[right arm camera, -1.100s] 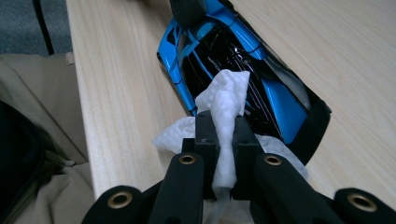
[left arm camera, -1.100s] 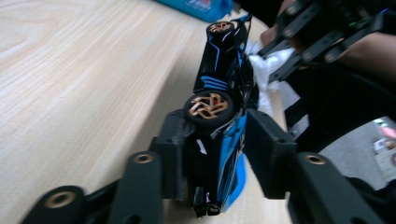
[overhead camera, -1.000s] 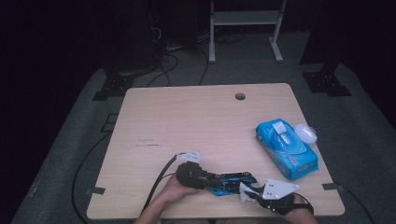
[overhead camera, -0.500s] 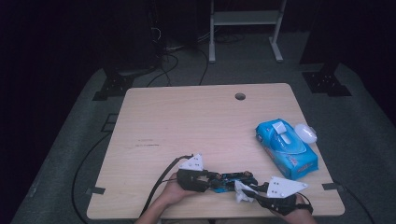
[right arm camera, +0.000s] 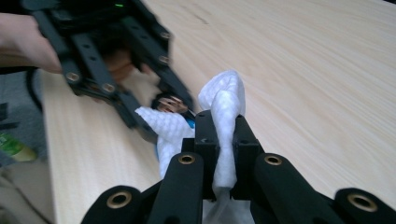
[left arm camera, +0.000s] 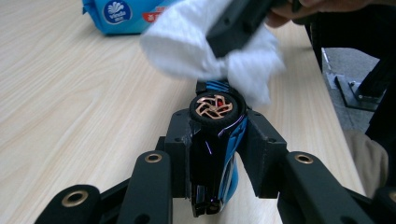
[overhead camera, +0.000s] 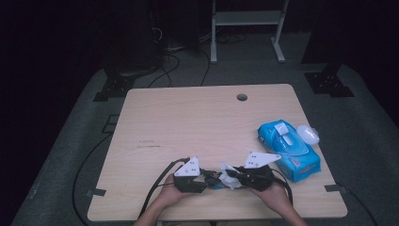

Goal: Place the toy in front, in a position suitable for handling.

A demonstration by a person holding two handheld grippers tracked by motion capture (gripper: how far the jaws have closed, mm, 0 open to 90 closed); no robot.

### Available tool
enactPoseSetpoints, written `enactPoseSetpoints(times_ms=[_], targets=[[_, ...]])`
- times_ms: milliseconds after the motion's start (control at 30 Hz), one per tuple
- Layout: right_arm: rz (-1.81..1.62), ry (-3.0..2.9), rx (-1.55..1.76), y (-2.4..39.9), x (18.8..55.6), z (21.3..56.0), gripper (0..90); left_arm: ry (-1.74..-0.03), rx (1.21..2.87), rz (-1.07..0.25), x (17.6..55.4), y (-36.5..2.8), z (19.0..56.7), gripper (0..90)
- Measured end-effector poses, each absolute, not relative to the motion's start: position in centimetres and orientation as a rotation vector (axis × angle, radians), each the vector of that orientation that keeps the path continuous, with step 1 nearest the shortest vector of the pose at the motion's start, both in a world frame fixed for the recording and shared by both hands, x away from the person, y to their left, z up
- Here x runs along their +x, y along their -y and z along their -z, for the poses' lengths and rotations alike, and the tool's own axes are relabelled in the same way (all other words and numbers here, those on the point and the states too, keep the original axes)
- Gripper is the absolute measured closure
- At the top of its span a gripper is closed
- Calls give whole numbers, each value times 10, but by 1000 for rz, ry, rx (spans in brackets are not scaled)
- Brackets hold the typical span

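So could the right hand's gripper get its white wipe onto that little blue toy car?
Probably yes. The right gripper is shut on the wipe, which already lies against the toy car that the left gripper clamps. Nothing stands between them.

In the high view the toy car (overhead camera: pixel 217 179) is almost wholly hidden between the two hand-held grippers and under the white wipe (overhead camera: pixel 229 175); only a sliver of blue shows. The person's forearms are cut off by the near edge there. In the left gripper view the car's front end disappears behind the wipe, its tail runs off the bottom edge, and the blue wipes pack (left arm camera: pixel 126 14) at the far side of the bench (left arm camera: pixel 70 107) is cropped by the top edge. In the right gripper view the left hand-held gripper (right arm camera: pixel 154 109) is blurred, and the car is a small dark patch, mostly covered by the wipe.
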State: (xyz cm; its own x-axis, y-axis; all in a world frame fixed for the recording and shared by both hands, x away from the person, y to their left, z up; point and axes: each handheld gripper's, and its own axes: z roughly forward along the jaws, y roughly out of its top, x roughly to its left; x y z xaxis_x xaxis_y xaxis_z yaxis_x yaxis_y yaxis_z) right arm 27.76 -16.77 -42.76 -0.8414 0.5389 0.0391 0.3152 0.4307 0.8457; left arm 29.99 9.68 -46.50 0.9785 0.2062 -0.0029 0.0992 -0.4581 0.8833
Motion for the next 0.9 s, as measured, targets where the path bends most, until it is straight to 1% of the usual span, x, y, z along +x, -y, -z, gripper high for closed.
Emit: enactPoseSetpoints(times_ms=[200,367,400,467,633,900], targets=[[-1330,-2397,816,200,272,430,842,-231,2056,-113,298,-94,469,641],[-1312,-2380,788,197,267,431,842,-299,2048,-85,301,-99,469,568],[-1310,-2381,787,197,267,430,842,-300,2054,-76,301,-100,470,569],[-1304,-2379,778,195,267,430,842,-281,2071,-77,301,-100,472,635],[-1284,-2419,705,175,267,426,842,-251,2065,-55,300,-98,473,681],[-1317,-2505,578,121,269,423,842,-234,2071,-81,297,-96,473,688]])
